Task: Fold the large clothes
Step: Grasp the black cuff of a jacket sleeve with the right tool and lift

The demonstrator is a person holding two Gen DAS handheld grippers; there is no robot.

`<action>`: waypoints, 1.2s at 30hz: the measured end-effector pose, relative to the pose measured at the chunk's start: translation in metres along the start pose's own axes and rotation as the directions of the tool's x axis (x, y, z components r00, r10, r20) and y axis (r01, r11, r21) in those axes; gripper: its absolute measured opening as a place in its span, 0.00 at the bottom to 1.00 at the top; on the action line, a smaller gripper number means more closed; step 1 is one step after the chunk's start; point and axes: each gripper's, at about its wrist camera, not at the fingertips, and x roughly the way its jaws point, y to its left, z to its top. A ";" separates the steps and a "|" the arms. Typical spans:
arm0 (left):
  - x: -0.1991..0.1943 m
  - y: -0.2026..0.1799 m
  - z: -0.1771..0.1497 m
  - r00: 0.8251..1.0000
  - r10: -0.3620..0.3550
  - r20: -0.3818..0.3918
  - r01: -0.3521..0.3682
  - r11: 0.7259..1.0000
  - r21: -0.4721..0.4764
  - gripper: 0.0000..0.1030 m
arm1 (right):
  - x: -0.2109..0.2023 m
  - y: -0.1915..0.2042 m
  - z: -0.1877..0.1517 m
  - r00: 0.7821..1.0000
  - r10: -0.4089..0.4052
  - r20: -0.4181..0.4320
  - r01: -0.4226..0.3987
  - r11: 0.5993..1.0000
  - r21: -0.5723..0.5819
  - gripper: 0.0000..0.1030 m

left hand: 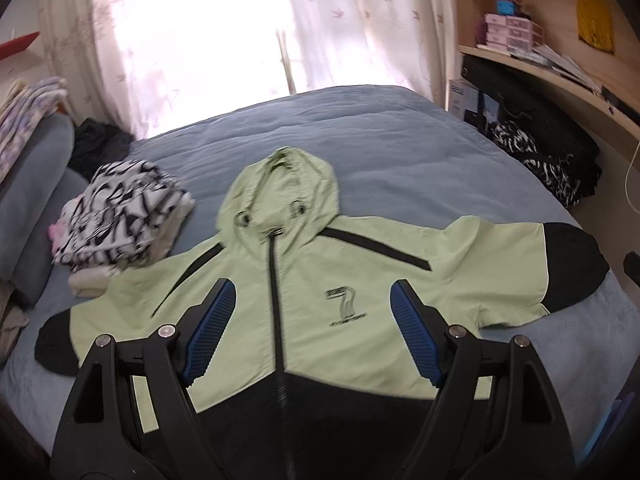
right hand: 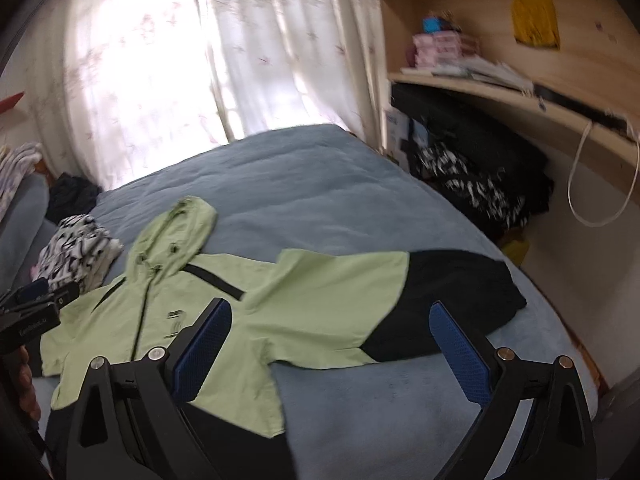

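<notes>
A pale green hooded jacket (left hand: 360, 288) is lying face up and spread flat on the blue-grey bed (left hand: 380, 152), its hood (left hand: 280, 188) pointing toward the curtained window (left hand: 192, 32) and both sleeves stretching out to the sides. The black zipper (left hand: 276, 300) is running down the middle of its chest, and a small dark logo (left hand: 344, 304) is sitting just beside it. The sleeve ends and the lower hem are showing black against the green.

The left gripper (left hand: 310, 328) is hovering over the chest of the jacket, its jaws standing spread wide with nothing pinched between the blue pads (left hand: 212, 328). The right gripper (right hand: 328, 356) is hanging over the jacket's right-hand sleeve (right hand: 360, 300), near where green is giving way to the black cuff (right hand: 452, 300); its jaws are also spread apart and gripping nothing, with only sleeve and bare bed showing between the pads. From the right wrist view, part of the left gripper's black body and a bit of the person's hand (right hand: 24, 372) are peeking in at the left edge.

To the left of the jacket, a folded stack of black-and-white patterned clothes (left hand: 120, 216) is resting on the bed near the grey pillows (left hand: 32, 184). Beyond the far right side of the bed, another heap of dark and patterned clothing (left hand: 536, 160) is sitting under a wooden shelf (left hand: 560, 80) that is carrying pink boxes (left hand: 508, 32) and papers.
</notes>
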 end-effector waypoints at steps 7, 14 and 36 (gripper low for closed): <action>0.065 -0.053 0.009 0.993 -0.094 -0.068 0.093 0.996 -0.009 0.76 | 0.095 -0.090 -0.020 0.986 -0.064 -0.152 0.090 0.982 0.168 0.80; 0.130 -0.093 0.000 0.988 -0.125 -0.095 0.122 0.992 -0.041 0.76 | 0.159 -0.211 -0.053 0.957 -0.060 -0.282 0.174 0.900 0.399 0.80; 0.188 -0.142 -0.013 0.972 -0.200 -0.119 0.192 0.978 -0.080 0.76 | 0.265 -0.326 -0.079 0.969 0.014 -0.246 0.171 0.678 0.715 0.46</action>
